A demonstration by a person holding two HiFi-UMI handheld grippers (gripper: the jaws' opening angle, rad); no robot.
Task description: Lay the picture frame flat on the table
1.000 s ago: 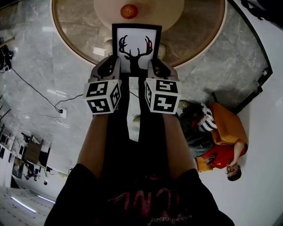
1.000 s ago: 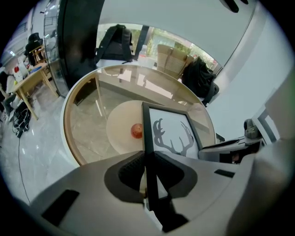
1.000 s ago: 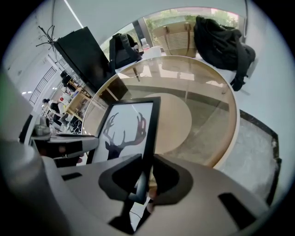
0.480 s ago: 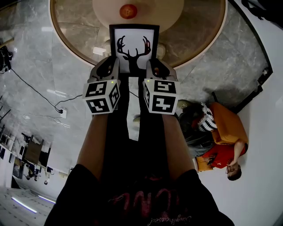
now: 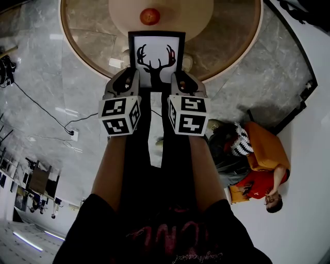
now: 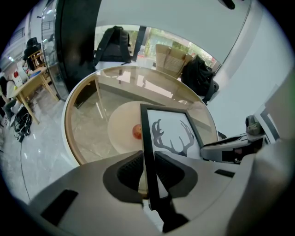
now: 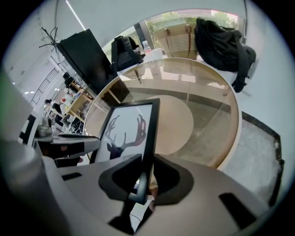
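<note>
A black picture frame [image 5: 156,59] with a deer-head silhouette is held over the near edge of the round glass table [image 5: 232,41], tilted with its top away from me. My left gripper [image 5: 130,77] is shut on the frame's left edge [image 6: 146,152]. My right gripper [image 5: 179,78] is shut on the frame's right edge [image 7: 148,147]. In the left gripper view the deer print [image 6: 173,136] faces right and the right gripper [image 6: 230,146] shows beyond it. In the right gripper view the print [image 7: 124,131] faces left, with the left gripper [image 7: 69,144] past it.
A red fruit [image 5: 150,16] lies on a pale round disc [image 5: 196,13] at the table's middle, just beyond the frame. A person [image 5: 258,170] sits on the floor to the right. A cable [image 5: 46,111] runs over the floor at left. A dark bag [image 7: 221,41] sits behind the table.
The frame and both grippers have drifted slightly to the left. Both grippers keep their hold on the frame's edges.
</note>
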